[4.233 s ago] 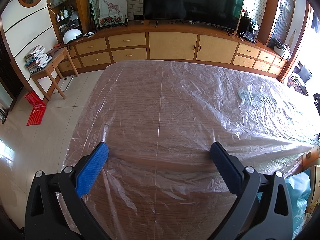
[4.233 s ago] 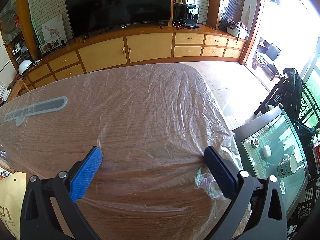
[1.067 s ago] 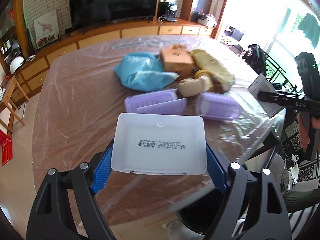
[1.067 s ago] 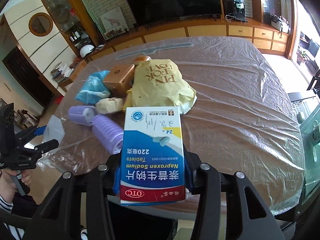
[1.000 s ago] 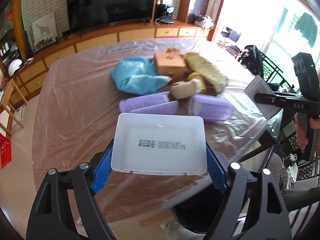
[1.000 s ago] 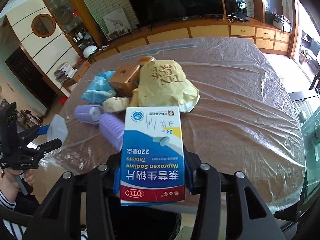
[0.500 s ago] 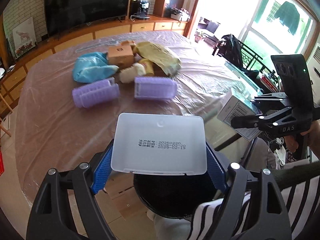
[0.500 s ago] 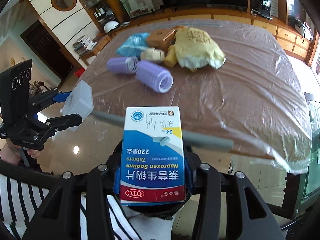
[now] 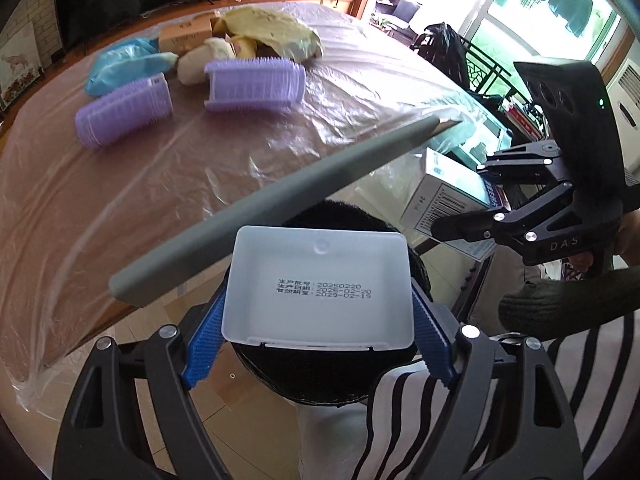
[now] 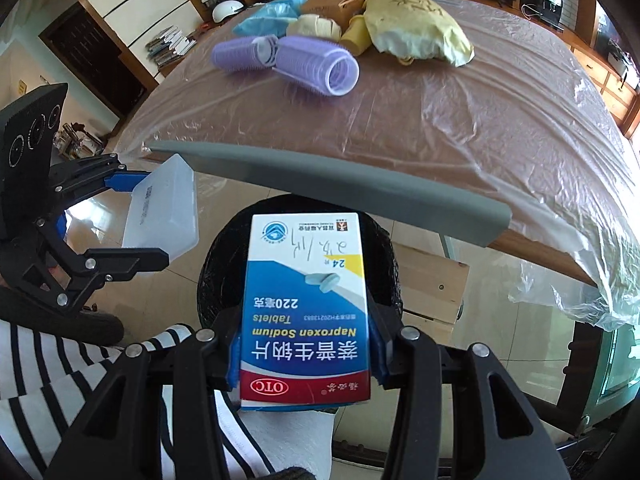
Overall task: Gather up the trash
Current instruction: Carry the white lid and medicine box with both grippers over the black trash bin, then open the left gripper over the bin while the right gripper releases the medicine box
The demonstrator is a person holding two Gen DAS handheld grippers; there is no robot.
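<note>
My left gripper [image 9: 318, 340] is shut on a white translucent plastic box [image 9: 318, 292], held above a black trash bin [image 9: 328, 384] on the floor below the table edge. My right gripper [image 10: 306, 360] is shut on a blue and white medicine box [image 10: 306, 304], held above the same bin [image 10: 224, 264]. Each gripper shows in the other's view: the right one [image 9: 472, 216] with the medicine box [image 9: 444, 204], the left one [image 10: 120, 216] with the plastic box [image 10: 164, 212].
On the plastic-covered table [image 10: 460, 128] lie two purple hair rollers [image 9: 256, 84] [image 9: 124, 112], a blue bag [image 9: 128, 64], a cardboard box [image 9: 186, 34], a yellow bag [image 10: 416, 28] and a cream bundle [image 10: 320, 26]. A grey strip [image 10: 360, 192] runs along the table edge. A person's striped clothing [image 10: 48, 372] is below.
Both grippers have drawn back from the table and lowered, carrying their boxes over the black bin. Earlier they were open and empty above the table.
</note>
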